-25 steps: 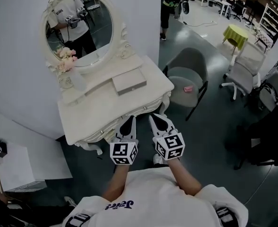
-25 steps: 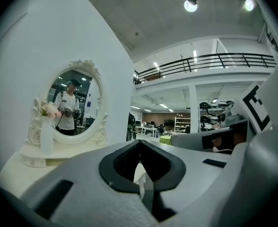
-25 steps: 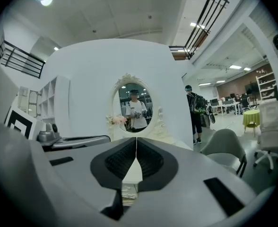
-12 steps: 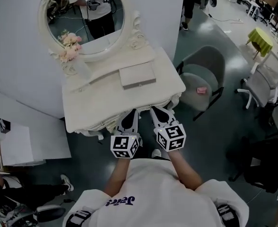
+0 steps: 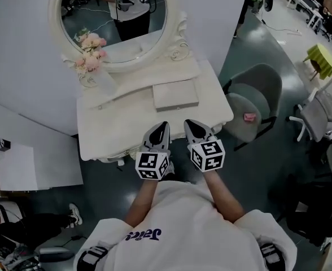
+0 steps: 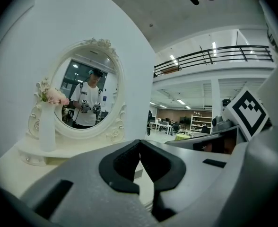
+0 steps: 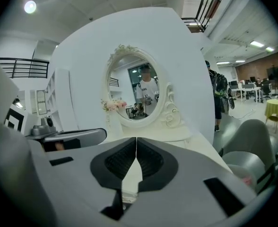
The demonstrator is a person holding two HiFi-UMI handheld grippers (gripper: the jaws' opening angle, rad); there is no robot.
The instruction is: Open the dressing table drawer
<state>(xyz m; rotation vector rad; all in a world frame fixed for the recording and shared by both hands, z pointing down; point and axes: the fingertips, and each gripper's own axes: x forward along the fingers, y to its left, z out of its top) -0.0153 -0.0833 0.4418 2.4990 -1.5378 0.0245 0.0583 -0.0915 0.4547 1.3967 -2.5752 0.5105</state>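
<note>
Drawer's not open yet. Left gripper point(image 5: 162, 127) and right gripper point(image 5: 192, 124) hover at the table point(image 5: 115, 134) front edge, fingers pinched shut, empty.

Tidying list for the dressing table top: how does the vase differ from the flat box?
The vase stands upright, tall and narrow; the box lies flat, low and wide. The vase holds pink flowers; the box has nothing on top. The vase is at the left by the mirror; the box sits right of centre. Both are pale and rest on the dressing table.
</note>
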